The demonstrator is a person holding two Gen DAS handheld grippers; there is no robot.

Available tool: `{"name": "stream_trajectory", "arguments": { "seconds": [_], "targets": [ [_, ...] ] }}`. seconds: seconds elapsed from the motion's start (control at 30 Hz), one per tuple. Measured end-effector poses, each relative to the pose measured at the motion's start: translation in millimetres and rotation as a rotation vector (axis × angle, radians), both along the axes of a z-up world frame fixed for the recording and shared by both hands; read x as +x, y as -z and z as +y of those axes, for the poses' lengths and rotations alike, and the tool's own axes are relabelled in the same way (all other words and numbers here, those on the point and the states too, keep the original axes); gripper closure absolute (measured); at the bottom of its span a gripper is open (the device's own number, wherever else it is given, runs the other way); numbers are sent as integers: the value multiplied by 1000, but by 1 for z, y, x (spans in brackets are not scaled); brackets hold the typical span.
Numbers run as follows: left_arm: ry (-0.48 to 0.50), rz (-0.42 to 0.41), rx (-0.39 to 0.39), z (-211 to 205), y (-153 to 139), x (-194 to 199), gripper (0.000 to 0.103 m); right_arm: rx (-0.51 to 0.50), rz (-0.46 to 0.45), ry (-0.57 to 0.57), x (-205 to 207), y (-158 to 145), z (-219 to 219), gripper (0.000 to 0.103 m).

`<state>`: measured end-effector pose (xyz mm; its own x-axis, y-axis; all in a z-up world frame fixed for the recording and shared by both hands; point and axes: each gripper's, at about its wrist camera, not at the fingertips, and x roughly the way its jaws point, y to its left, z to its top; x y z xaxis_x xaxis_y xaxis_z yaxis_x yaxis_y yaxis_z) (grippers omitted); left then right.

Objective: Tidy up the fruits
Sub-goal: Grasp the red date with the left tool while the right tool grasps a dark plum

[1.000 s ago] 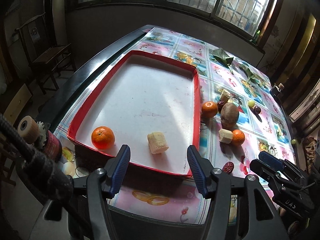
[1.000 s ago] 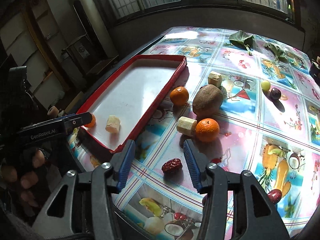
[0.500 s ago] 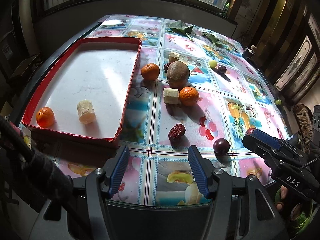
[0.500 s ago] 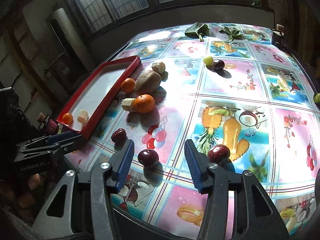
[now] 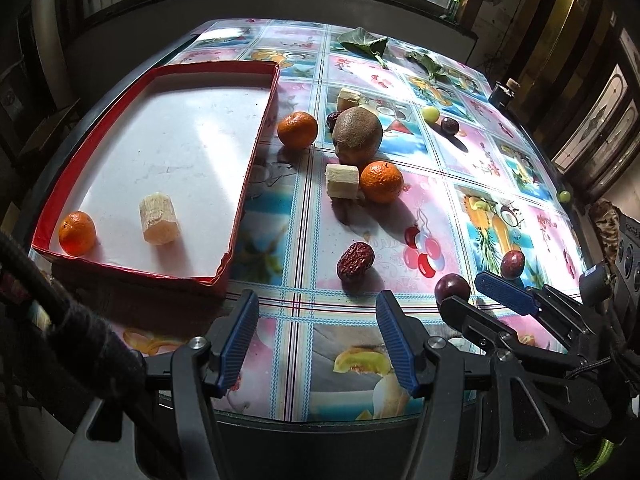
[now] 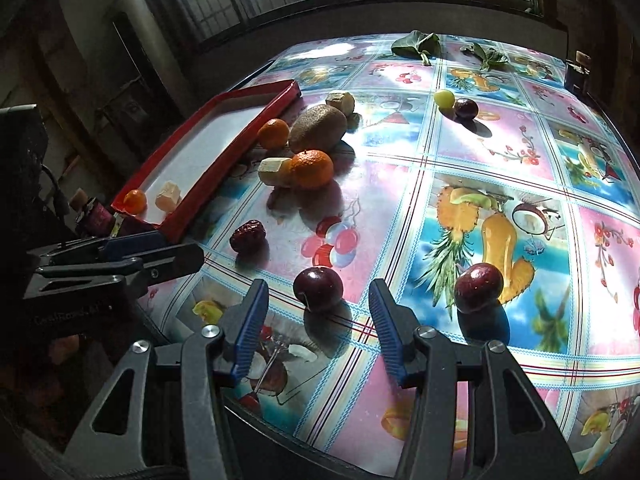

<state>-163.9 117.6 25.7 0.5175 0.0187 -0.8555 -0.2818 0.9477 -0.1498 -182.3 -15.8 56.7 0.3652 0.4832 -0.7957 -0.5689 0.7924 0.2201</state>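
red tray (image 5: 256, 136): parked at about 9 o'clock on the fruit-print tablecloth (image 5: 460, 208), white floor inside.
tray contents: a small orange (image 5: 77, 233) is tucked in the near-left corner, with a pale fruit chunk (image 5: 159, 219) just beside it at its 3 o'clock.
left gripper (image 5: 316, 344): seen at 6 o'clock in its own view, jaws spread apart, nothing caught between the blue pads, only tablecloth.
red date (image 5: 355, 261): found just past the left gripper at 12 o'clock, outside the tray.
middle cluster: a kiwi (image 5: 357, 135) is flanked by one orange (image 5: 298, 130) at its 9 o'clock, tray side, and another orange (image 5: 381, 182) at its 5 o'clock, which is touched by a pale cube (image 5: 341, 181).
right gripper (image 6: 316, 332): jaws held apart too, nothing gripped; a dark plum (image 6: 318, 289) sits on the cloth just ahead of the gap, pads not on it.
second plum (image 6: 478, 288): left at 3 o'clock of the first, well apart.
far end: a green grape (image 6: 444, 99) and a dark grape (image 6: 466, 109) are spotted side by side around 1 o'clock, leaves (image 6: 416, 46) beyond them.
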Motion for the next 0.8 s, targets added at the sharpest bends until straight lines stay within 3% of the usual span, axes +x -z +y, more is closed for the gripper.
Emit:
{"name": "stream_trajectory", "arguments": {
  "seconds": [0.2,0.37,0.53,0.6,0.67,0.8],
  "targets": [
    [20,9,-1,-2,4,10,42,-23,7,-10,7,10,8,49],
    [42,22,-20,-3,10,22,42,-41,-5,-41,5,11,16,57],
    [70,32,-18,-9,15,35,42,-64,-4,-35,7,13,15,73],
    [81,33,-12,-12,18,40,43,-61,-8,-26,8,12,12,74],
    [87,44,-11,-14,21,44,45,-65,-24,-2,9,9,7,74],
    [96,41,20,-19,24,48,61,-41,-26,43,13,2,-9,74]
  ]
}}
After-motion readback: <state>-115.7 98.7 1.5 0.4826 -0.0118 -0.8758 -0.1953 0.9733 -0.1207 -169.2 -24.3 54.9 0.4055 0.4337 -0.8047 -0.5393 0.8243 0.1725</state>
